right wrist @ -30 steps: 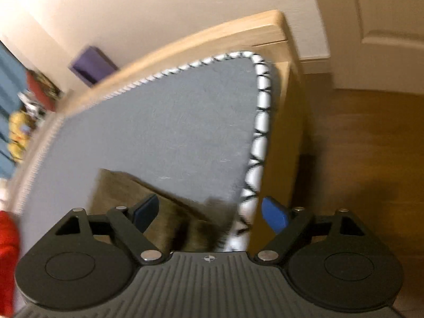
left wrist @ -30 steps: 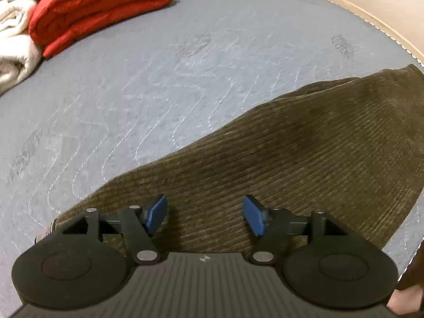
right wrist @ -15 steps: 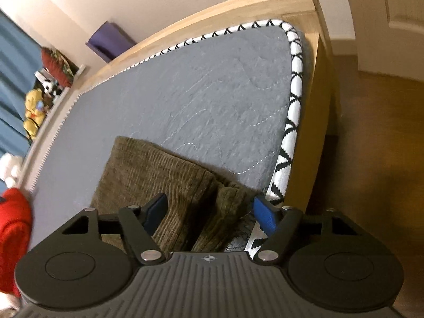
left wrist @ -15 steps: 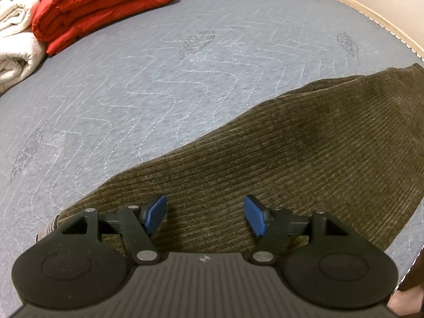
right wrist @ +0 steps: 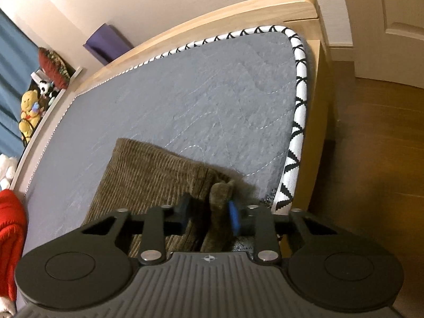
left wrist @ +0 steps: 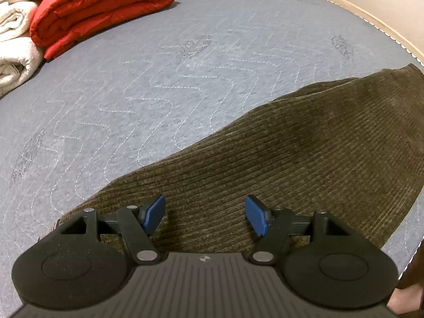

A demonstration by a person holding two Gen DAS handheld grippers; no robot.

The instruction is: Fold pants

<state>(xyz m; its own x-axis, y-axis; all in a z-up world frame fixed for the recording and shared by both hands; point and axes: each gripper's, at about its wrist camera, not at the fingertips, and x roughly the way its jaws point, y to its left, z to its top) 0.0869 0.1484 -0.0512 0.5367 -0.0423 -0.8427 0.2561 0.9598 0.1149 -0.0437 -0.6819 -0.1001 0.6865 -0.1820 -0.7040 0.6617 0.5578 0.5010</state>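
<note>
On the grey mattress [left wrist: 185, 61], olive corduroy pants [left wrist: 291, 164] spread flat, left gripper [left wrist: 205, 216] held open above them (nothing gripped), right gripper [right wrist: 209, 214] just closed, a bunched pants edge pinched.

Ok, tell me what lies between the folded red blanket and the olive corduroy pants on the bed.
Only bare grey quilted mattress separates the red blanket from the pants; nothing rests on that stretch. The left wrist view shows it.

The pants [left wrist: 291, 159] lie on the mattress [left wrist: 159, 79] (near its corner), a folded blanket [left wrist: 100, 8] far behind.
</note>
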